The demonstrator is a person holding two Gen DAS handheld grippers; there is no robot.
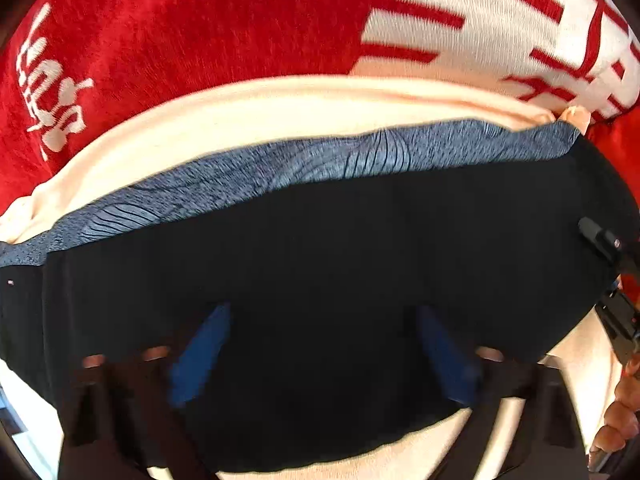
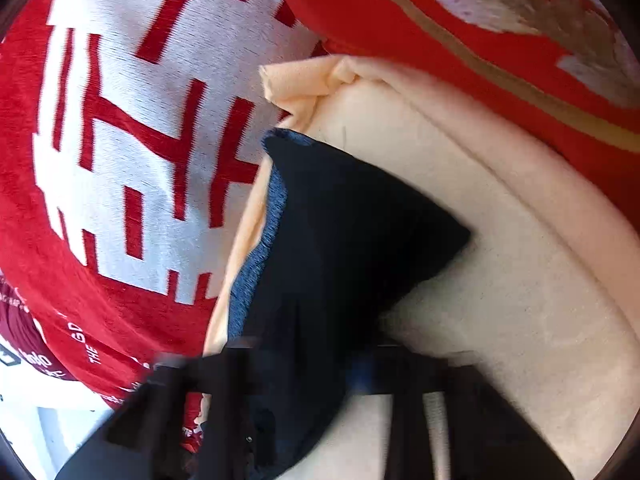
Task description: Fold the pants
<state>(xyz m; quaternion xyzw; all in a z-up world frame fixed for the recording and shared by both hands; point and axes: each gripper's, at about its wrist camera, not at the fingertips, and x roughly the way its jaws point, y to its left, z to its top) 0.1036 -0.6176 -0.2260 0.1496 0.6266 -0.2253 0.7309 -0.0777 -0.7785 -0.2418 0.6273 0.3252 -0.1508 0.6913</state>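
The dark navy pants (image 1: 320, 264) fill the lower left wrist view, with a grey patterned inner band (image 1: 304, 160) along their far edge. They lie on a cream cloth (image 1: 280, 108). My left gripper (image 1: 320, 344) is open, its blue pads (image 1: 200, 352) spread apart over the dark fabric. In the right wrist view the pants (image 2: 340, 216) run from a far corner down into my right gripper (image 2: 304, 364), which is shut on the fabric. The right gripper also shows at the right edge of the left wrist view (image 1: 600, 240).
A red and white blanket with lettering (image 1: 180, 28) covers the surface beyond the cream cloth (image 2: 500, 280). It fills the left of the right wrist view (image 2: 120, 140). A person's fingers (image 1: 624, 408) show at the lower right.
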